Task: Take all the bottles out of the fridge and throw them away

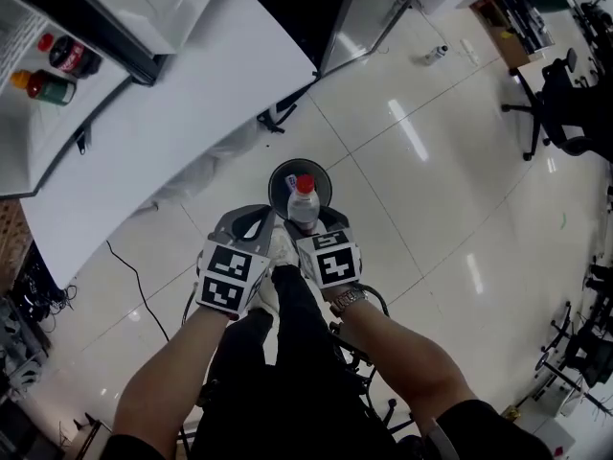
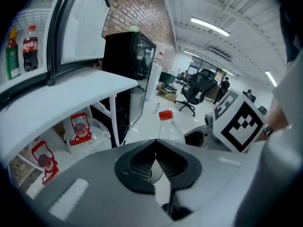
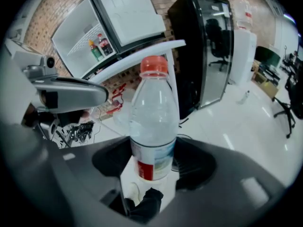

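A clear water bottle [image 1: 304, 202] with a red cap stands upright in my right gripper [image 1: 305, 222], whose jaws press on its labelled lower body [image 3: 152, 157]. It hangs just above a round dark bin [image 1: 284, 176] on the floor. My left gripper [image 1: 255, 222] is right beside it on the left, shut and holding nothing [image 2: 155, 146]; the same bottle [image 2: 167, 123] shows just past its tips. Up left, the open fridge [image 1: 21, 151] holds a cola bottle [image 1: 73, 57] and a green bottle [image 1: 44, 86] on a shelf.
The white fridge door [image 1: 182, 94] hangs open over the floor to the left of the bin. A black glass-door cabinet [image 3: 208, 51] stands behind. Office chairs [image 1: 560, 103] and a small bottle on the floor [image 1: 436, 54] are far right. Bagged items [image 2: 80, 129] lie by the fridge.
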The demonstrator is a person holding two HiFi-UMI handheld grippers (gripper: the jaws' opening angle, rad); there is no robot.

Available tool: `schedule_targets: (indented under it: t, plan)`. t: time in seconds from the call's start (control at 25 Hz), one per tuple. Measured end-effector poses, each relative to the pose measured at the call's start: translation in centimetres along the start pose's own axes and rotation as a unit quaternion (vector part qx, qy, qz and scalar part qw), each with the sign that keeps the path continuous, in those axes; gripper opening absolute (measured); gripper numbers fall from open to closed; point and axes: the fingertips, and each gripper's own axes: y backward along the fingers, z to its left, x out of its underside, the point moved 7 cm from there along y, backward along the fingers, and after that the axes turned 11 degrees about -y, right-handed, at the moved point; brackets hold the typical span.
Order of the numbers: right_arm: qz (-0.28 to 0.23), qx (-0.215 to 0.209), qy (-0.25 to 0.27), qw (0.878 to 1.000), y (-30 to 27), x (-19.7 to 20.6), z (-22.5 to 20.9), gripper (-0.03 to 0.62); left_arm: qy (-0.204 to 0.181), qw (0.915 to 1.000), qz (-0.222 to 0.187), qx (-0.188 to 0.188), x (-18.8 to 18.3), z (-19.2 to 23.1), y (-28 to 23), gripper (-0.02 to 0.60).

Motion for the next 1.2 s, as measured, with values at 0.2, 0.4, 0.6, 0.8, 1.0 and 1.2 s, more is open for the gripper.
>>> schedule_targets:
  t: [0.2,0.4,0.6,0.8,1.0,1.2]
  plan:
    - [0.02,0.015,-0.03,0.999,-4.1,3.2,-2.4,0.279,0.017,0.9993,0.023,0.023,4.3,0.1,-3.6,0.003]
    - [0.044,0.025,-0.059,0.997,-8.1,6.4,-5.1,0.28,0.045,0.998,0.032,0.032,7.9,-0.1,-7.0,0.003]
    - [0.055,0.029,-0.086,0.994,-11.8,8.3,-7.3,0.279,0.064,0.9962,0.047,0.035,10.8,0.2,-9.6,0.003]
    - [0.062,0.035,-0.111,0.991,-15.1,9.3,-9.3,0.28,0.072,0.9947,0.06,0.042,12.7,0.4,-11.6,0.003]
    - [0.065,0.051,-0.121,0.989,-17.2,9.7,-10.6,0.289,0.079,0.9936,0.064,0.047,13.4,0.5,-13.0,0.003]
    - [0.035,0.077,-0.123,0.989,-17.9,9.6,-11.9,0.282,0.082,0.9933,0.067,0.047,14.0,0.9,-13.4,0.003]
